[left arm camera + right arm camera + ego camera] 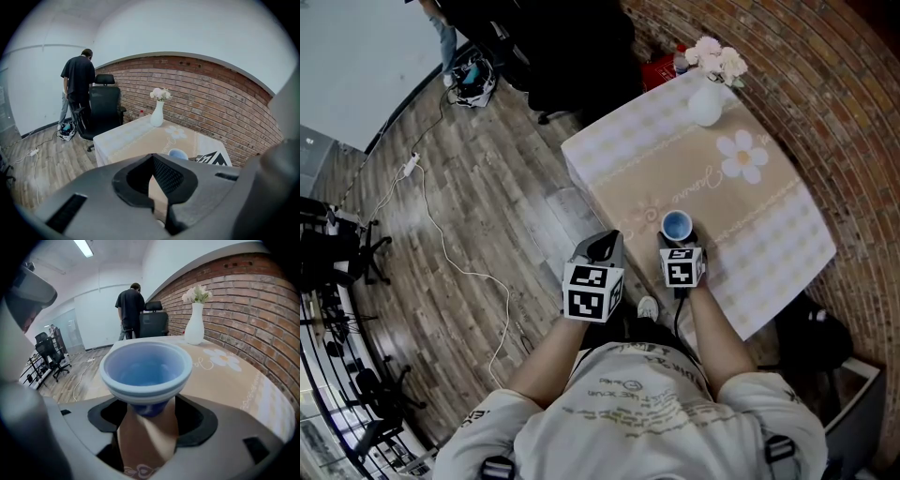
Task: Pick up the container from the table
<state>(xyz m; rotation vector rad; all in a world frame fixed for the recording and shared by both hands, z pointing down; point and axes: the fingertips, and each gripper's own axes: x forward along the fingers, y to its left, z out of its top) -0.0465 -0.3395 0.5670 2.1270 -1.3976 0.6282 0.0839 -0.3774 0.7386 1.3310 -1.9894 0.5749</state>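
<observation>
Right now the right gripper has its jaws apart on either side of the narrow base of the light-blue flared plastic container. It stands upright near the front edge of the table with the beige checked cloth. The left gripper is pinched closed and empty, off the table's edge.

Risks: the base tapers, so closing low could squeeze the container upward or tip it. A nudge could push it toward the near edge.

Hard to see: the wide rim hides pad-to-base contact, so I can't tell if they touch. In the head view the marker cube covers the right jaws.
</observation>
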